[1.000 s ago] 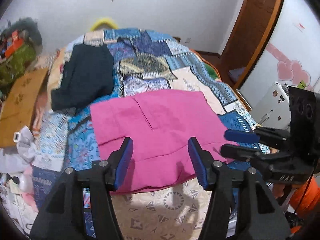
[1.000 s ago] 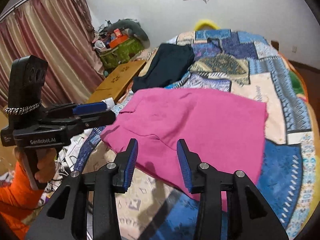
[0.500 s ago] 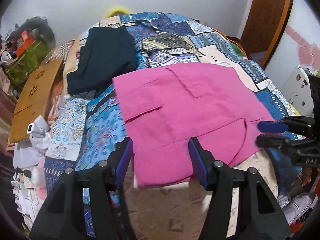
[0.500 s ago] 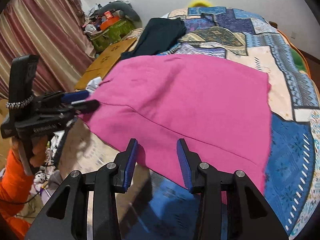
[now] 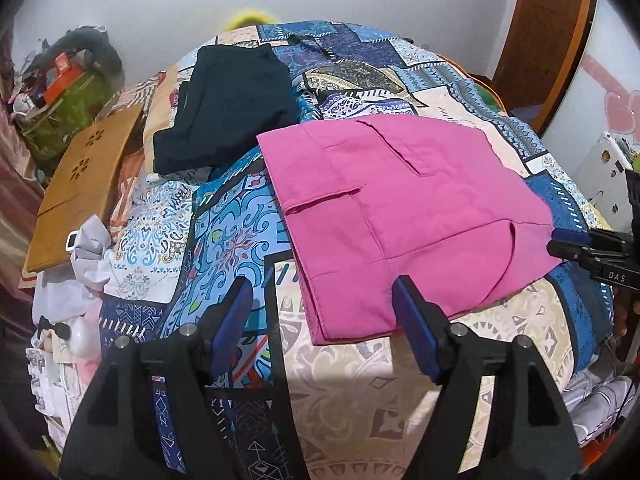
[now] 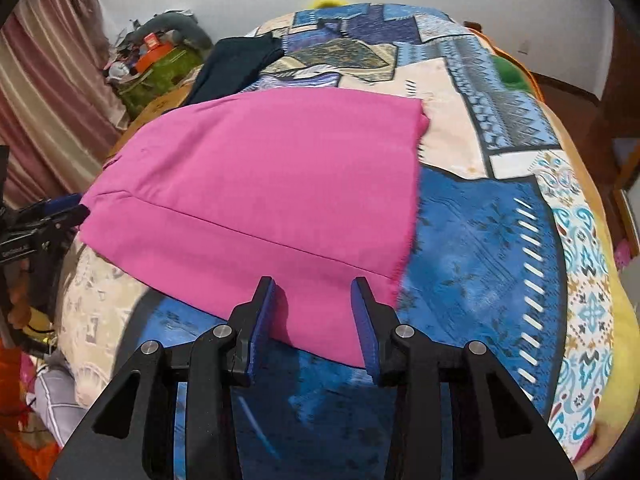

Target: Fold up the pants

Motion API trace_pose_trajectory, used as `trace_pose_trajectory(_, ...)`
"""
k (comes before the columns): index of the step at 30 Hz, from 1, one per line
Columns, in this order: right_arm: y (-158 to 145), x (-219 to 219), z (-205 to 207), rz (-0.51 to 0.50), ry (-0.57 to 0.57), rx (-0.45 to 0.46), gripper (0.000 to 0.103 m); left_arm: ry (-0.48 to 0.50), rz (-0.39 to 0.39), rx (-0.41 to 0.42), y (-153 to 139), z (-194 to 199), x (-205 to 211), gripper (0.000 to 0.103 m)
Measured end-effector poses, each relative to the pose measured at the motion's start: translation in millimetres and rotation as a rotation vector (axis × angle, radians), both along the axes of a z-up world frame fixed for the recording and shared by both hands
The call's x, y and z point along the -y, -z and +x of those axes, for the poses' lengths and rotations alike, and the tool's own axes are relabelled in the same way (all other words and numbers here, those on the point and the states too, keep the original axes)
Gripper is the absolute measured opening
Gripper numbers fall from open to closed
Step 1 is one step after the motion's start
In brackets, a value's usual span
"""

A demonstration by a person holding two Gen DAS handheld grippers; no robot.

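1. Bright pink cloth pants (image 5: 400, 208), folded flat, lying on patchwork blue-and-cream bedspread (image 5: 236, 240) near front edge of bed; pocket flap and seams showing in left wrist view, one long seam across fabric in right wrist view.
2. Pants' near-left corner close to front edge, just ahead of left gripper (image 5: 322, 316); frayed hem end toward right side of bed.
3. Left gripper: black frame w/ blue pads, jaws wide and just been opening; near-left corner of pants lies in the gap, pads not pressing on it, right pad just at the fabric edge.
4. Right gripper (image 6: 316, 316): same build, jaws apart at a moderate gap; near edge of pants runs between pads, fabric flat, no pinch visible.
5. Each gripper also seen from the other's cam: right one at right border of left wrist view, tips beside pants' right corner; left one at left border of right wrist view, beside pants' left end. Contact there: can't tell.
6. Dark navy folded garment (image 5: 228, 104) further back toward left side of bed, just behind pink pants, apart from them.
7. Brown wooden board w/ cut-out pattern (image 5: 80, 188) off left edge of bed; green box of clutter (image 5: 68, 108) behind it by white wall.
8. Pink-striped curtain (image 6: 48, 92) at left in right wrist view.
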State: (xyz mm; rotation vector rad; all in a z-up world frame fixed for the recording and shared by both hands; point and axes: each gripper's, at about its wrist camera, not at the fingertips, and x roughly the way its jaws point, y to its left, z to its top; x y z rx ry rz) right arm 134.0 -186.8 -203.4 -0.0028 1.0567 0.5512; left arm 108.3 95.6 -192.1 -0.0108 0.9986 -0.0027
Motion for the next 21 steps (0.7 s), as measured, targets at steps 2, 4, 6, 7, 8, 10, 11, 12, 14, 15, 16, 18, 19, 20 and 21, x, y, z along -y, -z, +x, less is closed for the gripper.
trace_pose_trajectory(2, 0.3, 5.5, 1.0, -0.007, 0.015, -0.007, 0.036, -0.003, -0.007, 0.003, -1.5, -0.2, -0.7, 0.074)
trace_pose_trajectory(4, -0.3, 10.6, 4.2, -0.014, 0.023, -0.018, 0.036, -0.011, -0.015, 0.002, -4.9, -0.3, -2.6, 0.073)
trace_pose_trajectory(6, -3.6, 14.7, 6.9, -0.015, 0.036, -0.031, 0.036, -0.026, -0.014, 0.002, -10.3, 0.4, -6.8, 0.073)
trace_pose_trajectory(7, -6.8, 17.3, 8.9, -0.012, 0.045, -0.031, 0.036, -0.037, -0.009, 0.008, -14.6, 1.1, -9.8, 0.073)
trace_pose_trajectory(8, -10.1, 18.8, 10.4, -0.003, 0.051, -0.028, 0.036, -0.049, -0.006, 0.017, -20.3, 2.6, -14.1, 0.073)
trace_pose_trajectory(10, -19.2, 22.6, 14.2, 0.015, 0.066, -0.007, 0.037, -0.066, -0.008, 0.035, -29.5, 5.7, -20.7, 0.073)
trace_pose_trajectory(11, -25.2, 23.8, 17.6, 0.022, 0.073, 0.01, 0.037, -0.082, -0.015, 0.05, -36.3, 9.7, -26.2, 0.073)
trace_pose_trajectory(12, -30.6, 24.1, 21.0, 0.03, 0.079, 0.025, 0.037, -0.094, -0.02, 0.06, -41.2, 13.8, -30.8, 0.073)
trace_pose_trajectory(14, -41.9, 24.9, 28.1, 0.054, 0.087, 0.053, 0.037, -0.111, -0.032, 0.072, -48.9, 23.3, -38.8, 0.073)
trace_pose_trajectory(15, -47.0, 25.0, 33.0, 0.063, 0.091, 0.066, 0.037, -0.116, -0.04, 0.076, -51.7, 28.7, -41.8, 0.073)
trace_pose_trajectory(16, -51.4, 25.4, 38.7, 0.071, 0.095, 0.078, 0.037, -0.121, -0.048, 0.081, -54.5, 36.2, -44.7, 0.073)
trace_pose_trajectory(18, -56.8, 24.3, 49.3, 0.075, 0.101, 0.095, 0.037, -0.132, -0.046, 0.085, -57.5, 49.7, -49.0, 0.073)
trace_pose_trajectory(19, -59.3, 24.1, 54.8, 0.075, 0.104, 0.103, 0.037, -0.138, -0.043, 0.086, -57.9, 57.6, -51.2, 0.073)
trace_pose_trajectory(20, -61.4, 23.8, 60.7, 0.076, 0.106, 0.111, 0.037, -0.139, -0.042, 0.086, -57.9, 64.2, -52.7, 0.073)
trace_pose_trajectory(21, -62.5, 23.8, 67.7, 0.076, 0.107, 0.117, 0.038, -0.143, -0.041, 0.084, -56.8, 73.7, -55.0, 0.073)
